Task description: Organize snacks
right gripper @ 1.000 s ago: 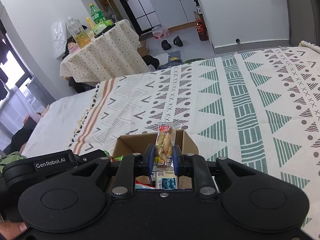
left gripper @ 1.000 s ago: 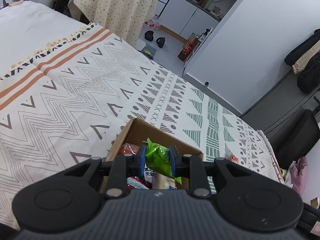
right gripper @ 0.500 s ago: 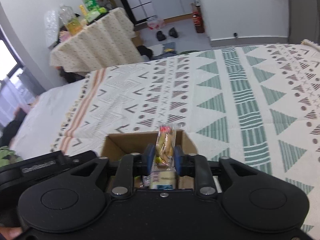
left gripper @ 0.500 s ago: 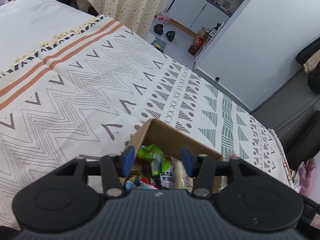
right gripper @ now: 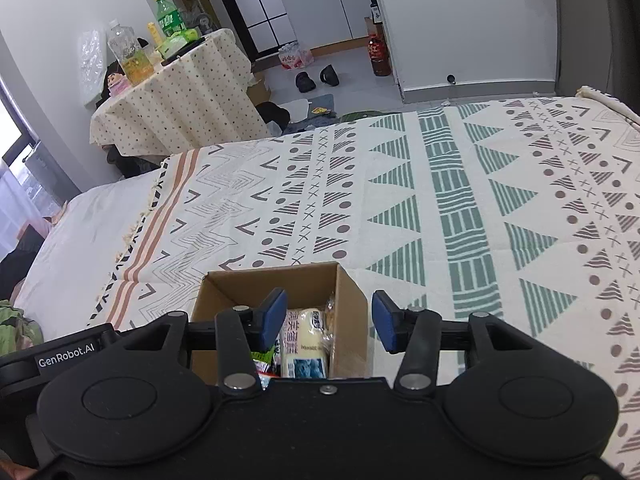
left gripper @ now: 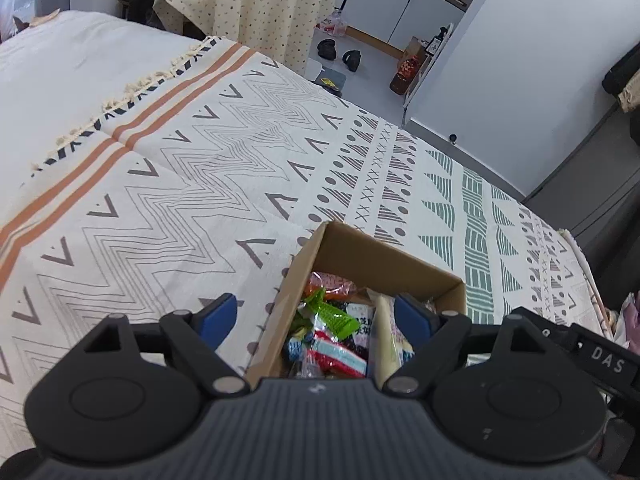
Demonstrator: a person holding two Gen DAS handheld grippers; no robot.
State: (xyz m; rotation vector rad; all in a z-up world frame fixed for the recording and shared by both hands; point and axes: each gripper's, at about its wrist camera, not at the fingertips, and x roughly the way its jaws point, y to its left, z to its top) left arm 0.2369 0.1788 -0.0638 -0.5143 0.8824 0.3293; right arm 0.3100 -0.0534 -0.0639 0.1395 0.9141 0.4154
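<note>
A second ago each of the two grippers clamped a snack above the cardboard box [left gripper: 384, 258]: the left gripper [left gripper: 316, 318] pinched a green packet [left gripper: 332, 314] and the right gripper [right gripper: 329, 316] a slim bag of yellowish snacks. Since then both sets of jaws have just been opening; they now stand apart with nothing pressed between the blue pads, and both snacks lie down inside the box. The green packet rests near the middle of the box among the other wrappers, below the left gripper's gap. In the right wrist view the box [right gripper: 276, 280] shows a pale yellow packet [right gripper: 305, 336] lying against its right wall, just under the right gripper's gap; whether this is the bag that was let go cannot be told. There is one box, and it sits on the patterned blanket [left gripper: 192, 184] of the bed. Inside the box, in the left wrist view, lie one green packet, one red-and-white packet [left gripper: 340, 354], one pinkish packet [left gripper: 334, 282] toward the far wall and one long cream packet [left gripper: 386, 336] toward the right wall; more wrappers lie beneath them, too jumbled to count. Beyond the bed from the box, one pair of dark slippers [right gripper: 316, 76] lies on the floor beside one cloth-covered tabletop [right gripper: 180, 92].
</note>
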